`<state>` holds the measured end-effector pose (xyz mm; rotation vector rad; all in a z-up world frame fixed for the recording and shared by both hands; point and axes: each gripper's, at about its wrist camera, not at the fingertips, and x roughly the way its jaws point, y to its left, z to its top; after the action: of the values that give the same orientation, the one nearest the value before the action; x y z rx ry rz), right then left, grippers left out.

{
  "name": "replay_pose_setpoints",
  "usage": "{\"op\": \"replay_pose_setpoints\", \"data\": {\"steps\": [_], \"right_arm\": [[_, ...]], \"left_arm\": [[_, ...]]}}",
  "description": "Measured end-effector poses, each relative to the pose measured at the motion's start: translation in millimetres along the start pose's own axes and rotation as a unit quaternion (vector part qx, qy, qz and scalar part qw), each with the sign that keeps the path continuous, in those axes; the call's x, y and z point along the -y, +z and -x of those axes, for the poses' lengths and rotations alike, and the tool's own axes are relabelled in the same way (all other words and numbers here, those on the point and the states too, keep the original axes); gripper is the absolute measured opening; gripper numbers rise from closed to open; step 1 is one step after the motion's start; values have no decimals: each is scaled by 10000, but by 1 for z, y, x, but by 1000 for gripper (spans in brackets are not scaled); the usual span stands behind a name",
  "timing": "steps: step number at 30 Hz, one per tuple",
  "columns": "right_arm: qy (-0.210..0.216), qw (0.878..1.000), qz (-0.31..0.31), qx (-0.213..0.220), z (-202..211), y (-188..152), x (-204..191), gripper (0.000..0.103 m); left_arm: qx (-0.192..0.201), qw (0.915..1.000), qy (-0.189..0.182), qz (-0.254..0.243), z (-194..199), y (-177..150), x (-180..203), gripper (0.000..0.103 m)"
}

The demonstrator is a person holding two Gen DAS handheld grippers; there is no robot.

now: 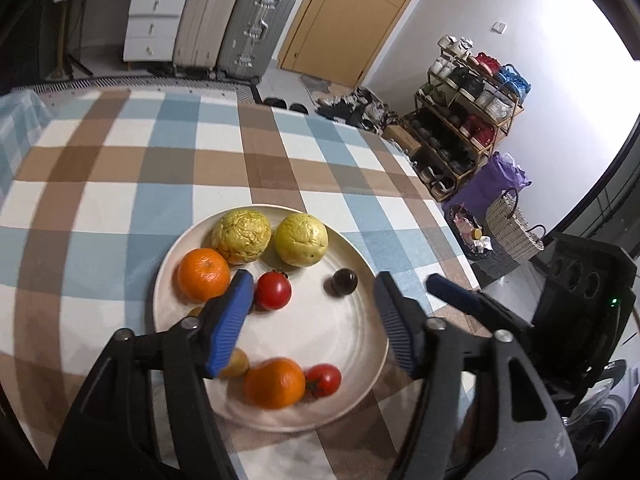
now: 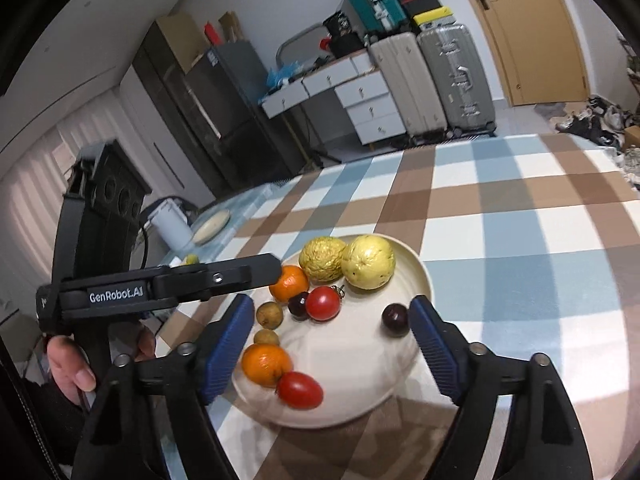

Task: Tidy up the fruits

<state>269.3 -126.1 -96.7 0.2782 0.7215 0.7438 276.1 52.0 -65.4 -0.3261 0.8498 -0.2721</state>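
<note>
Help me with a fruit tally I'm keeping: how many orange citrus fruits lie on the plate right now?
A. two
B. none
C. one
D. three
A: the right wrist view shows two, one orange beside the wrinkled yellow fruit at the far side of the plate, and a second orange nearer the camera, touching a red tomato.

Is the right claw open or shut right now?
Open. The right claw has its blue pads spread wide above the plate, with no fruit pinched between them.

Fruit-laden plate (image 1: 360,264) beneath open left gripper (image 1: 314,304).
</note>
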Motion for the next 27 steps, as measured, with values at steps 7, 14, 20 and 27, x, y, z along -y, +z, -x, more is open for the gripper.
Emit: {"op": "replay_pose_setpoints", "data": {"steps": [7,14,20,27], "right_arm": [[-361,9985,-99,403,46,-5,-12,101],[-451,9925,11,1139,98,-9,-33,103],[-633,9851,445,1536,124,-11,-62,103],[-827,9735,773,1988,141,-23,-88,103]], "left_arm": [[609,9960,635,-145,58,-13,26,95],[1111,9877,1058,-306,106,-28,42,102],[1554,9760,1399,-612,136,-47,55,102],[1811,9689,1496,-773,159,-72,57,102]]}}
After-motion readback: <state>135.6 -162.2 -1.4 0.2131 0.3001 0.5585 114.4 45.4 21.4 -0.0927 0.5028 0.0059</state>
